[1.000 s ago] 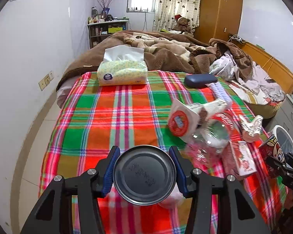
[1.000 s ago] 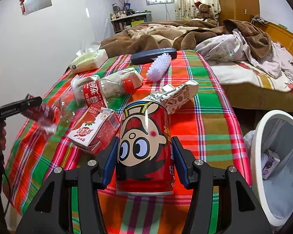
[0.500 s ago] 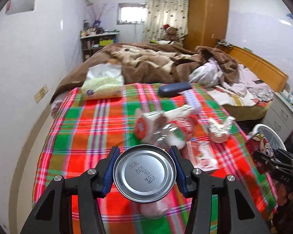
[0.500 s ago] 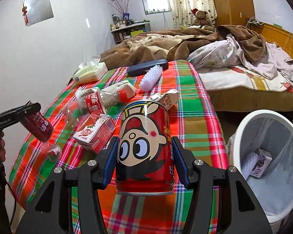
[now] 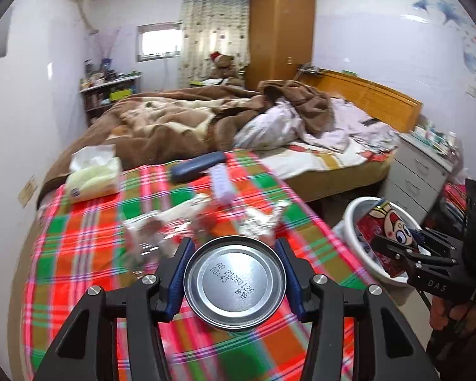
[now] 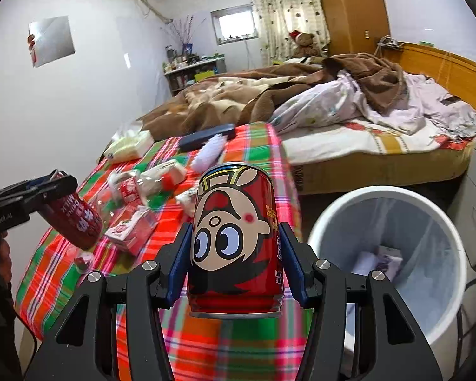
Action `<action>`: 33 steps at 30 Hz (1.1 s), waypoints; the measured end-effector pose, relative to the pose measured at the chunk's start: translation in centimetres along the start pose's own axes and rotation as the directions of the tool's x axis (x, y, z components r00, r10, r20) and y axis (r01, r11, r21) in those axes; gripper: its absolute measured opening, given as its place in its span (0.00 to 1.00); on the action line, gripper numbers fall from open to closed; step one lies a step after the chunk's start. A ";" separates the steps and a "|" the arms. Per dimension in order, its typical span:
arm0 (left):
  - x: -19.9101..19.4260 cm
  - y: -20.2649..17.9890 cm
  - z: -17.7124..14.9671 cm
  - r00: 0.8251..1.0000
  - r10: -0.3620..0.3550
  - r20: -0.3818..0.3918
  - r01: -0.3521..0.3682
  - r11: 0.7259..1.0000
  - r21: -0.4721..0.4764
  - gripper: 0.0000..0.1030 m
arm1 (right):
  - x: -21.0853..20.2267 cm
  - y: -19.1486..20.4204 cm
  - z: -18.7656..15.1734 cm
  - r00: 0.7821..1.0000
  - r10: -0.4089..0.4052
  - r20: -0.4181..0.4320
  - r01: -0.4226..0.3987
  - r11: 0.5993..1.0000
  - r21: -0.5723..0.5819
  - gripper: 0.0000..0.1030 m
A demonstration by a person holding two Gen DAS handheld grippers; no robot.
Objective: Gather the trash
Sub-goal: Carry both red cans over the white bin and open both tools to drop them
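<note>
I have my left gripper (image 5: pixel 234 281) clamped on a red drink can (image 5: pixel 234 282), its round silver base facing the lens between the blue pads, while my right gripper (image 6: pixel 236 265) pinches a red cartoon-face can (image 6: pixel 236 238) upright by its sides. Below both lies the red, green and white plaid cloth (image 6: pixel 263 343) covering the table. In the right wrist view the clutter sits from ten to twelve o'clock of my can: a small red-and-white milk carton (image 6: pixel 130 230), a crushed clear plastic bottle with a red label (image 6: pixel 127 190), a crumpled white wrapper (image 6: pixel 187 200), a white bristle brush (image 6: pixel 211 150), a dark blue oblong case (image 6: pixel 206 136) and a pale yellow tissue pack (image 6: pixel 130 146) at the far corner. The white round plastic bin with a clear liner (image 6: pixel 387 263) stands at three o'clock, just off the cloth's right edge, with a small box lying at its bottom; its mouth is unobstructed from my side. From the left wrist view that bin (image 5: pixel 352 222) sits at three o'clock, partly masked by the right gripper (image 5: pixel 406 254) and its can, which hang over the rim. Beyond the cloth's far edge, at twelve o'clock, is the unmade bed with a brown blanket (image 6: pixel 238 95); a white drawer unit (image 5: pixel 419 174) crowds the bin's far side.
</note>
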State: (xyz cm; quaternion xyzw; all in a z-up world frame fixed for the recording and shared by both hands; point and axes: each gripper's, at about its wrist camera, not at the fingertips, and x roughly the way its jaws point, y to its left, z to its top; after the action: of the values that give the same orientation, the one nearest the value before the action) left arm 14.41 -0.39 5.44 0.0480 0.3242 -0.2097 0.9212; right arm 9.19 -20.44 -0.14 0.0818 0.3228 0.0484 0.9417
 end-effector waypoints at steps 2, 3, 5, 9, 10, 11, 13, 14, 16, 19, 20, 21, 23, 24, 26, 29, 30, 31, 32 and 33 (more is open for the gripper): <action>0.6 -1.8 0.3 1.000 -0.025 -0.006 0.025 1.000 0.017 0.51 | -0.5 -0.8 0.0 1.000 -0.014 0.007 0.014 1.000 0.009 0.53; 0.9 -2.5 0.5 0.999 -0.040 -0.007 0.040 0.999 0.022 0.51 | -0.8 -1.4 0.0 1.000 -0.023 0.014 0.023 1.000 0.016 0.53; 1.4 -4.3 0.8 0.997 -0.075 -0.007 0.075 0.997 0.037 0.51 | -1.2 -2.2 0.0 0.999 -0.038 0.018 0.038 0.999 0.025 0.53; 2.8 -7.0 1.4 0.992 -0.128 -0.014 0.129 0.990 0.051 0.51 | -1.8 -4.1 0.2 0.997 -0.079 0.027 0.077 0.996 0.047 0.53; 3.2 -7.7 1.6 0.989 -0.145 -0.016 0.146 0.988 0.055 0.51 | -1.9 -4.6 0.3 0.996 -0.087 0.029 0.085 0.995 0.053 0.53; 3.5 -8.6 1.9 0.987 -0.161 -0.018 0.161 0.985 0.063 0.51 | -2.0 -5.2 0.3 0.995 -0.098 0.031 0.096 0.993 0.063 0.53; 4.1 -10.2 2.2 0.982 -0.185 -0.025 0.186 0.979 0.078 0.51 | -2.2 -6.1 0.3 0.993 -0.113 0.030 0.111 0.991 0.078 0.53; 4.4 -10.8 2.5 0.980 -0.197 -0.027 0.199 0.977 0.080 0.50 | -2.2 -6.7 0.2 0.992 -0.126 0.024 0.124 0.989 0.086 0.53; 5.1 -12.1 2.8 0.975 -0.222 -0.029 0.224 0.971 0.079 0.51 | -2.2 -7.6 0.1 0.990 -0.142 0.012 0.140 0.985 0.097 0.53; 6.2 -14.1 3.1 0.966 -0.253 -0.044 0.256 0.962 0.094 0.51 | -2.1 -9.0 -0.4 0.987 -0.160 -0.009 0.161 0.981 0.111 0.53; 6.7 -14.7 3.2 0.961 -0.270 -0.052 0.274 0.957 0.092 0.51 | -2.0 -9.4 -0.5 0.986 -0.167 -0.018 0.168 0.979 0.112 0.53; 7.0 -15.2 3.3 0.958 -0.282 -0.057 0.286 0.954 0.091 0.50 | -1.8 -9.9 -0.7 0.984 -0.176 -0.032 0.179 0.977 0.115 0.53; 7.6 -16.8 3.1 0.964 -0.259 -0.055 0.264 0.956 0.130 0.51 | -1.8 -10.7 -1.0 0.981 -0.186 -0.046 0.191 0.974 0.122 0.53; 7.9 -17.5 3.0 0.966 -0.252 -0.058 0.258 0.954 0.151 0.51 | -1.7 -11.2 -1.2 0.980 -0.191 -0.056 0.197 0.972 0.128 0.53; 8.9 -18.6 2.9 0.947 -0.308 -0.094 0.319 0.938 0.136 0.51 | -1.5 -11.9 -1.4 0.978 -0.196 -0.073 0.204 0.970 0.133 0.53; 10.1 -20.6 2.6 0.945 -0.306 -0.115 0.322 0.933 0.161 0.51 | -1.2 -13.0 -2.1 0.971 -0.214 -0.106 0.228 0.964 0.137 0.53; 10.5 -21.1 2.5 0.943 -0.308 -0.123 0.326 0.931 0.165 0.51 | -1.1 -13.4 -2.2 0.970 -0.216 -0.114 0.232 0.962 0.142 0.53; 11.0 -21.5 2.3 0.934 -0.331 -0.138 0.350 0.924 0.154 0.51 | -1.0 -13.8 -2.4 0.968 -0.219 -0.122 0.236 0.960 0.149 0.53; 11.3 -21.9 2.2 0.928 -0.343 -0.146 0.364 0.920 0.149 0.51 | -0.9 -14.0 -2.6 0.967 -0.219 -0.130 0.237 0.959 0.152 0.53; 11.7 -22.2 2.1 0.926 -0.345 -0.154 0.366 0.918 0.150 0.51 | -0.8 -14.2 -2.7 0.966 -0.220 -0.139 0.240 0.959 0.153 0.53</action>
State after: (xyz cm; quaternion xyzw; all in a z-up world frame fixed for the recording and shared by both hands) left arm 14.51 -25.15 0.93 0.0821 0.3645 -0.3980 0.8378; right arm 7.44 -34.23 -4.36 0.1201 0.3894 -0.0842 0.9093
